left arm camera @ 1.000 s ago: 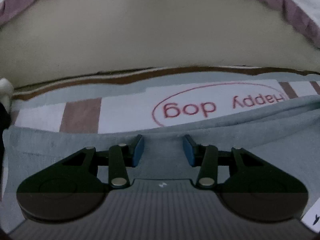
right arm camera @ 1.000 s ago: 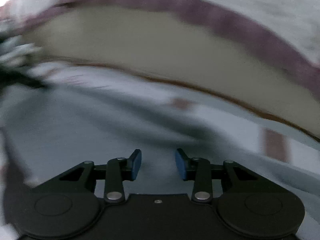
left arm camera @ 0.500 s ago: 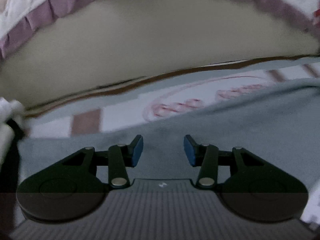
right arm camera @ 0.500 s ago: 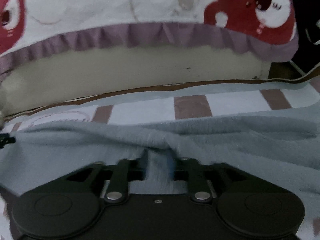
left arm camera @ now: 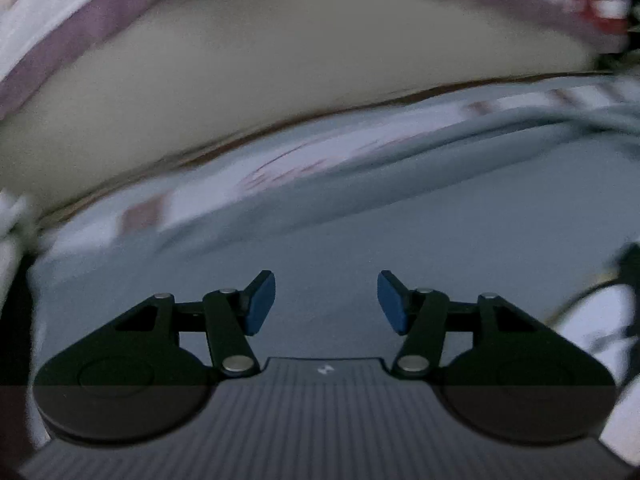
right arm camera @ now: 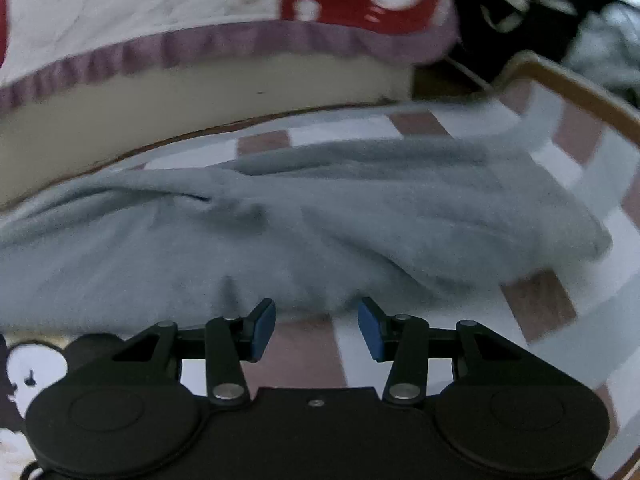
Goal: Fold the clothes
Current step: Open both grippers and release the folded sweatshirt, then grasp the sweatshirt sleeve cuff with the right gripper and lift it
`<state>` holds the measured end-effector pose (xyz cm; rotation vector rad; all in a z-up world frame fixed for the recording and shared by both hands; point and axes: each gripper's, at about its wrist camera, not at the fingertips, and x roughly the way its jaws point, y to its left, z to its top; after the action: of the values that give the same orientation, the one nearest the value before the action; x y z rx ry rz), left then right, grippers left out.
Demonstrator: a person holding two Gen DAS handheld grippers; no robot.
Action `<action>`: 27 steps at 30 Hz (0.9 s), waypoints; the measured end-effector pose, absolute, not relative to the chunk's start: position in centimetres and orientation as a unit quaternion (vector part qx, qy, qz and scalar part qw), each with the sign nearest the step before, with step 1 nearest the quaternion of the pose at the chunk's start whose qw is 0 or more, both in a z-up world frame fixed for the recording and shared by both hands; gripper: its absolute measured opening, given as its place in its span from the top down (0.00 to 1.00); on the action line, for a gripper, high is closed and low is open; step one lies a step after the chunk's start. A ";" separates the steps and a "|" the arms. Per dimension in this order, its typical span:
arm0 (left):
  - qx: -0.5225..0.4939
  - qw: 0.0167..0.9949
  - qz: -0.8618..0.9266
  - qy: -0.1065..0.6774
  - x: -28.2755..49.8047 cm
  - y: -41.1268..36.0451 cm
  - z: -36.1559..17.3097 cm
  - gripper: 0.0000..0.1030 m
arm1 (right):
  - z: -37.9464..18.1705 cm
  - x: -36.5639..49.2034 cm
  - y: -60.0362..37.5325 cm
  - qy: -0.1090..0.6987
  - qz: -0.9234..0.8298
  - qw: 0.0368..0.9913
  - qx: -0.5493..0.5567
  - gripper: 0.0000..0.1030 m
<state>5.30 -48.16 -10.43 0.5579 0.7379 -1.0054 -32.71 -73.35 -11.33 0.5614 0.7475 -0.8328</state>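
Bed [right arm camera: 208, 92]: cream mattress side under a white cover with a purple frill and red print, just behind the mat.
Mat [right arm camera: 560, 308]: checked white, grey and brown with a brown border, lying under the garment.
Grey garment [right arm camera: 280, 224]: spread rumpled across the mat, its near hem just ahead of the right claw's tips.
Left claw [left arm camera: 326, 304]: above the grey cloth, blue pads apart and opening, nothing between them; view blurred.
Right claw [right arm camera: 316, 326]: over the mat at the garment's edge, pads apart and opening, gripping nothing.
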 end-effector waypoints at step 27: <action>0.215 0.652 -0.632 0.359 -15.3 -77.5 -14.4 0.78 | -15.9 -41.0 -82.5 0.120 -0.511 0.804 0.278 0.37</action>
<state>-15.32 -77.50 -14.43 0.4892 0.8159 -1.4346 -41.01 -82.53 -15.94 0.5958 0.2581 -1.0943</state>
